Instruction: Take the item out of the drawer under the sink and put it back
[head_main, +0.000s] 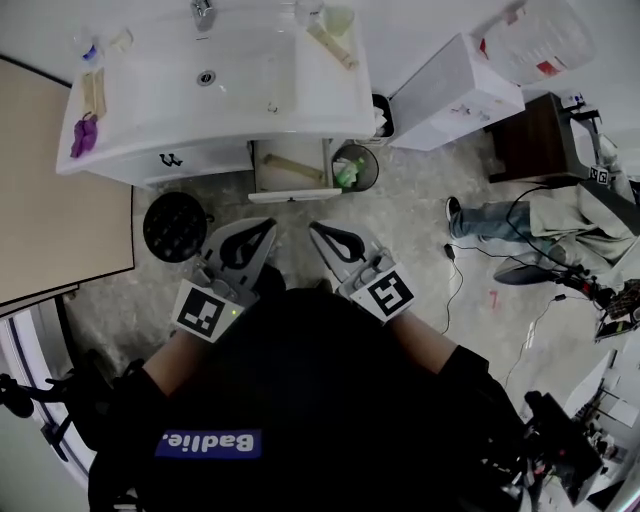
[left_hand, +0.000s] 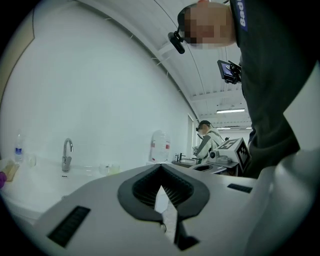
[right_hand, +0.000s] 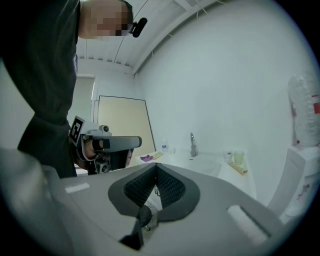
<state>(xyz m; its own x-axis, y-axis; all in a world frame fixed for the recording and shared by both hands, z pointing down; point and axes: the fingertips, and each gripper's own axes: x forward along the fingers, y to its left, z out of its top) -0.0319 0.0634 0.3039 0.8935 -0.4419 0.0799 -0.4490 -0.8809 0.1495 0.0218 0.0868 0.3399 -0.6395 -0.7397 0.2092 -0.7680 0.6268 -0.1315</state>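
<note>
Standing at the sink (head_main: 240, 72), both tools shut and empty.

Left hand-held gripper (head_main: 267, 229) and right hand-held gripper (head_main: 316, 230) are held side by side close to the person's chest, tips toward the cabinet. In each gripper view the jaws are together with nothing between them. The drawer (head_main: 292, 194) under the sink stands pulled out. A long tan item (head_main: 293, 167) lies slantwise inside it, well apart from both grippers. A waste bin (head_main: 356, 166) with green contents sits just right of the drawer, and a round black object (head_main: 174, 226) is on the floor to its left. The tap (head_main: 203, 13) is at the back of the worktop (head_main: 335, 95).
</note>
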